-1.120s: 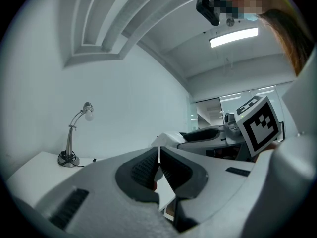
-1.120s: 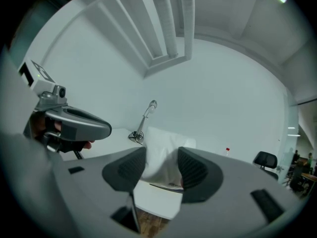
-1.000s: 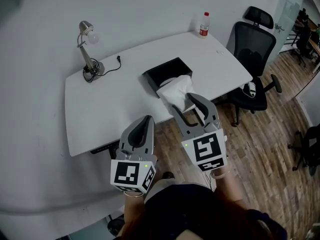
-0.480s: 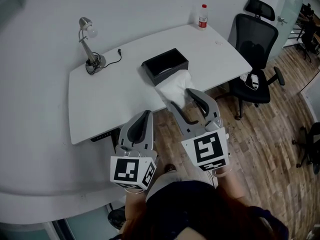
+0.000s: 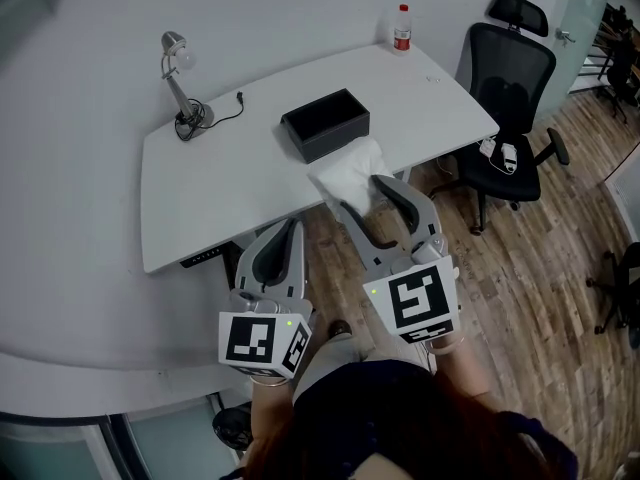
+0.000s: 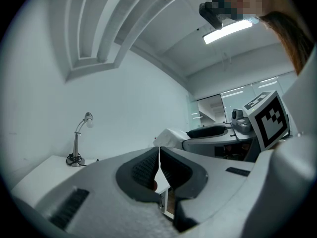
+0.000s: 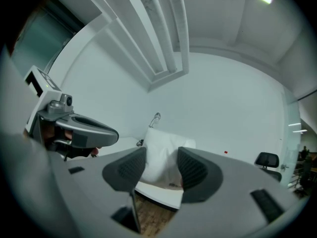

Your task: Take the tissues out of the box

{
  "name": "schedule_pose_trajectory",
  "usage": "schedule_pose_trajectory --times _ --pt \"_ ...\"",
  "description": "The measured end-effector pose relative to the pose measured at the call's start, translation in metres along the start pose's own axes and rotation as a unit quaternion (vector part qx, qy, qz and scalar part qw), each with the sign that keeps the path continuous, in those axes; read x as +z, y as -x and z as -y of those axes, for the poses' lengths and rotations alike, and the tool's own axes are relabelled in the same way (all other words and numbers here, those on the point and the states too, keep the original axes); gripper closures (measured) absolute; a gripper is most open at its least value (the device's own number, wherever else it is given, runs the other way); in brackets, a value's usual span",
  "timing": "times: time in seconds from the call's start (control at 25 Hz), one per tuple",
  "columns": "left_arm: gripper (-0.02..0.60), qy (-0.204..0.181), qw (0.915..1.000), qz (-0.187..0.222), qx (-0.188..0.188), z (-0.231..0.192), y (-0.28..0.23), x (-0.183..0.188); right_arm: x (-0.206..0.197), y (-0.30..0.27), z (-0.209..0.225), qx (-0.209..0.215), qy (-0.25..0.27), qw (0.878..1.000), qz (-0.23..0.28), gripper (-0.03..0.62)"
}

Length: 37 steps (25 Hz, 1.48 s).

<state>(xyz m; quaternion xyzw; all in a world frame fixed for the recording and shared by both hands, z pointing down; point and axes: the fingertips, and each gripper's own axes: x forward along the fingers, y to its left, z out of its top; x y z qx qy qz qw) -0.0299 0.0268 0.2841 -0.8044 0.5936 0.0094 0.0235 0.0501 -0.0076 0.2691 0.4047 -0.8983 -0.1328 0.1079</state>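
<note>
The black box (image 5: pixel 325 124) stands open on the white table (image 5: pixel 220 203). My right gripper (image 5: pixel 362 194) is shut on a white wad of tissues (image 5: pixel 348 168), held in the air over the table's front edge, apart from the box. In the right gripper view the tissues (image 7: pixel 163 142) fill the gap between the two pads of that gripper (image 7: pixel 161 153). My left gripper (image 5: pixel 292 228) hangs beside it on the left, off the table, shut with nothing in it; its jaws (image 6: pixel 159 150) meet in a thin line.
A desk lamp (image 5: pixel 180 80) with its cable stands at the table's far left. A bottle (image 5: pixel 402 28) with a red cap is at the far right corner. A black office chair (image 5: pixel 510 88) stands right of the table on the wooden floor.
Both grippers have drawn back from the table toward the person. The tissues came along in the right gripper, from the box's edge to beyond the table's front edge.
</note>
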Motion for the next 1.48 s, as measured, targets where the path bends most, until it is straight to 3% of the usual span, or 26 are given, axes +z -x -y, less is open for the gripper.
schedule_pose_trajectory --times 0.72,1.48 --pt "0.555 0.003 0.9999 0.013 0.009 0.036 0.040 0.009 0.017 0.061 -0.016 0.008 0.009 0.999 0.032 0.381" --pt "0.555 -0.005 0.9998 0.015 0.012 0.051 0.052 0.013 0.021 0.081 -0.020 0.013 0.009 0.999 0.041 0.382"
